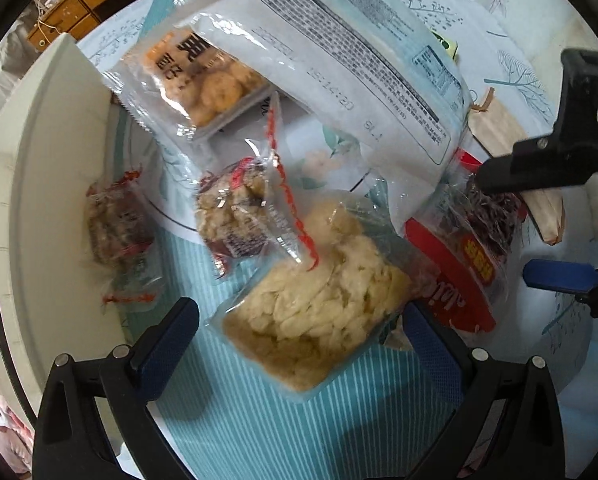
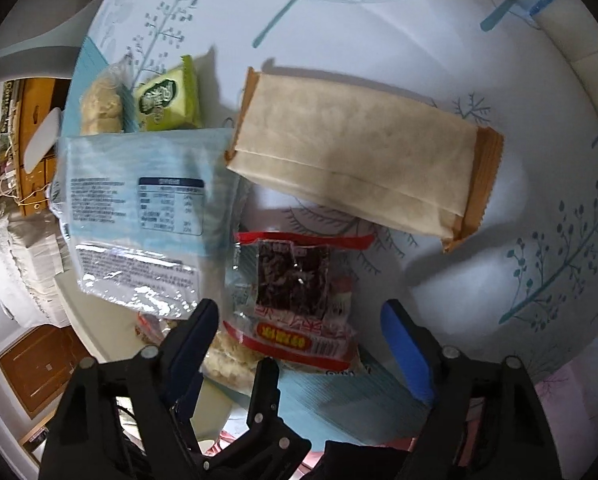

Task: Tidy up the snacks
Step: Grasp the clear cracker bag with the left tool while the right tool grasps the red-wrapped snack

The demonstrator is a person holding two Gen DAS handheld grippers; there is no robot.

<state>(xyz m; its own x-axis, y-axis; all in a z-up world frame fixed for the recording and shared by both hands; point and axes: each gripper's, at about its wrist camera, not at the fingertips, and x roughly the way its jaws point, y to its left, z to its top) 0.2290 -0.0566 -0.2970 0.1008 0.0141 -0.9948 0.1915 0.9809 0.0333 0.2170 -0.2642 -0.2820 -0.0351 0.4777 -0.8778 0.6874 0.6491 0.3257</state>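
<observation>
While both grippers hang with fingers apart over the bench (image 2: pixel 439 32), I judge the pale crisp packet (image 1: pixel 319 312) between my left gripper (image 1: pixel 299 344) light, crackly, fragile; the right gripper (image 2: pixel 299 344) straddles the red-edged dark snack packet (image 2: pixel 295 280). Grip edges.

pale snack bag (image 1: pixel 315 320): clear glossy plastic film, crinkled
blue-white packet (image 2: pixel 139 200): shiny plastic, printed
tan packet (image 2: pixel 351 160): matt, paper-like wrapper
red-edged packet (image 2: pixel 295 280): glossy clear plastic
surface (image 2: pixel 419 60): smooth printed cloth, faint sheen
left gripper (image 1: pixel 303 344): matt black plastic, textured blue pads
cabinet (image 1: pixel 67 12): wood
</observation>
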